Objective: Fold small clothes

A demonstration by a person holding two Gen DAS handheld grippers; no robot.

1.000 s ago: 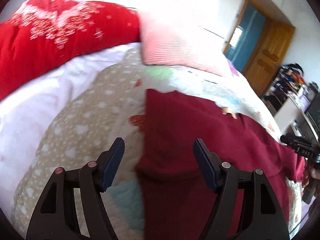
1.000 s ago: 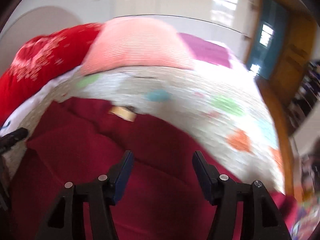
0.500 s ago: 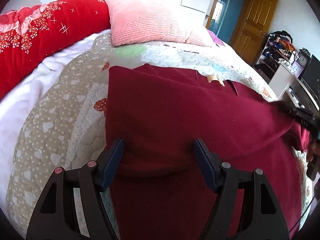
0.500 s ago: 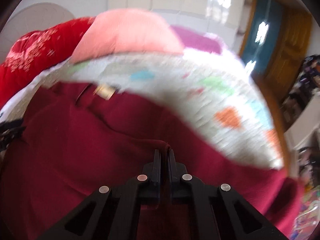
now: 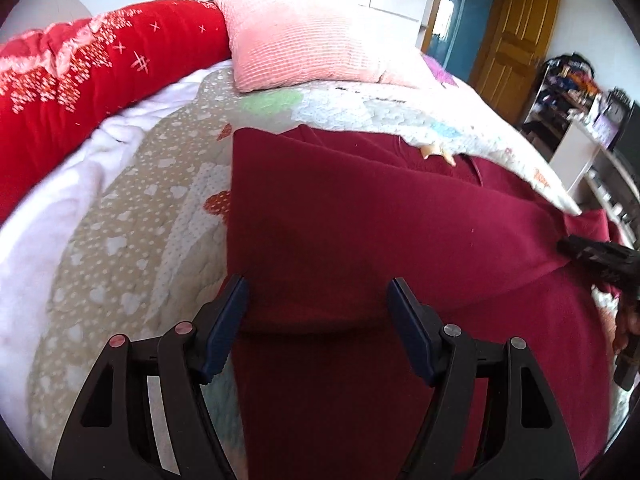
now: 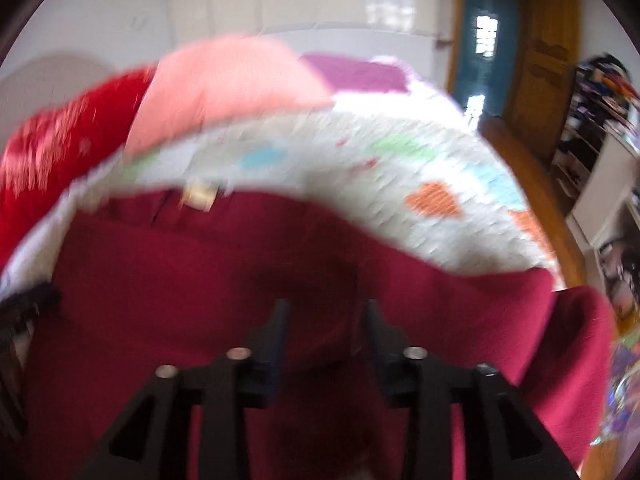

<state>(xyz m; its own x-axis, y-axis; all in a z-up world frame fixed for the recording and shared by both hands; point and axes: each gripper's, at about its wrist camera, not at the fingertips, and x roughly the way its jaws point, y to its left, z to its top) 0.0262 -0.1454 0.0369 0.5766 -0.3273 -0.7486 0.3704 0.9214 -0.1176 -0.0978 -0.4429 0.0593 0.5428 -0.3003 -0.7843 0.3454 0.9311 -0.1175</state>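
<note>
A dark red garment lies spread on the bed, its lower part doubled up into a fold, with a pale neck label at its far edge. My left gripper hovers open over the fold's near edge, its left finger at the cloth's left border. In the right wrist view, which is blurred, the garment fills the lower half. My right gripper has its jaws opening, red cloth lying between them without being pressed. The right gripper's tip also shows at the garment's right side.
A patterned quilt covers the bed. A pink pillow and a red blanket lie at the head. A wooden door and cluttered shelves stand beyond the bed's right side.
The right gripper closed on a pinch of the red cloth half a second ago and now has its jaws apart again. The left gripper slid over the garment's left edge, still open.
</note>
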